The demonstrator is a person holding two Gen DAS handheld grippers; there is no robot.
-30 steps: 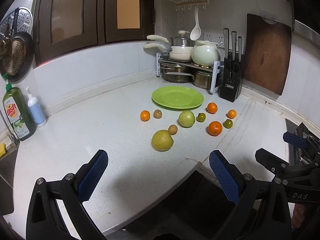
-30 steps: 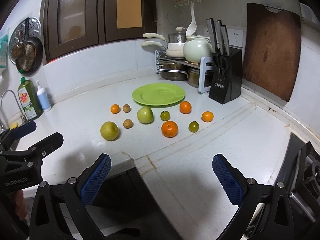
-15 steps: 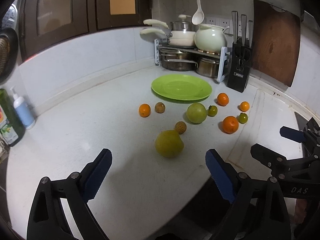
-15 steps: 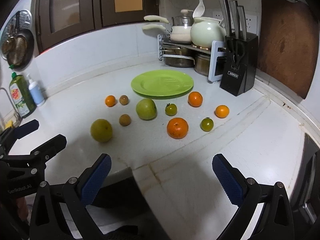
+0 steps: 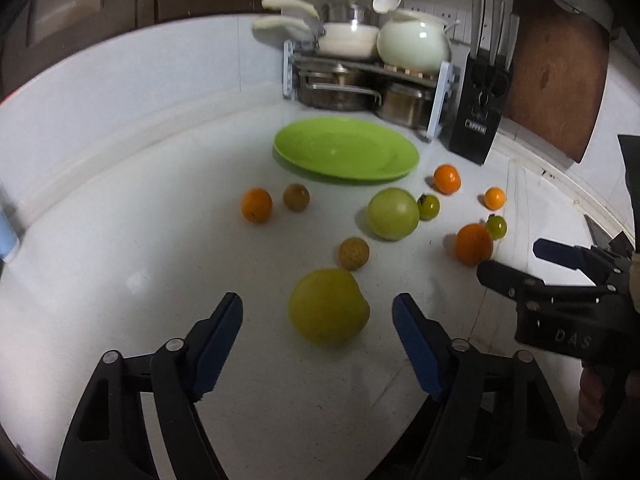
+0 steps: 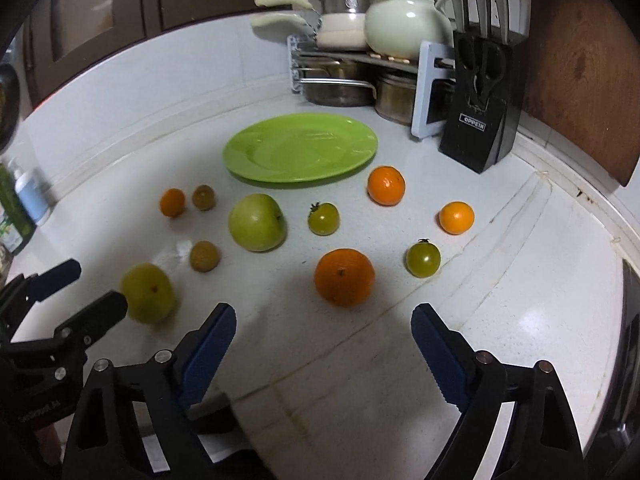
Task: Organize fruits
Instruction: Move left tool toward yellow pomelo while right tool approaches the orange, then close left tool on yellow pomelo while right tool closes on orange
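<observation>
A bright green plate (image 5: 346,148) (image 6: 300,148) lies bare at the back of the white counter, with several fruits scattered in front of it. A large yellow-green fruit (image 5: 328,306) (image 6: 148,298) sits just ahead of my left gripper (image 5: 316,308). Its jaws are closing, the fruit lies partly between the tips, and the pads are clear of it. A large orange (image 6: 344,276) (image 5: 474,244) sits just beyond my right gripper (image 6: 324,316), whose jaws are closing with nothing between them. A green apple (image 6: 257,222), small oranges, green tomatoes and brown fruits lie around.
A black knife block (image 6: 478,120) and a rack of pots (image 6: 352,80) stand behind the plate. A wooden cutting board (image 5: 556,80) leans on the right wall. Soap bottles (image 6: 28,200) stand at the far left. The counter's front edge runs below both grippers.
Both grippers have come forward and down over the counter toward the fruits. Their jaws have narrowed, the left more than the right. No fruit has moved.
</observation>
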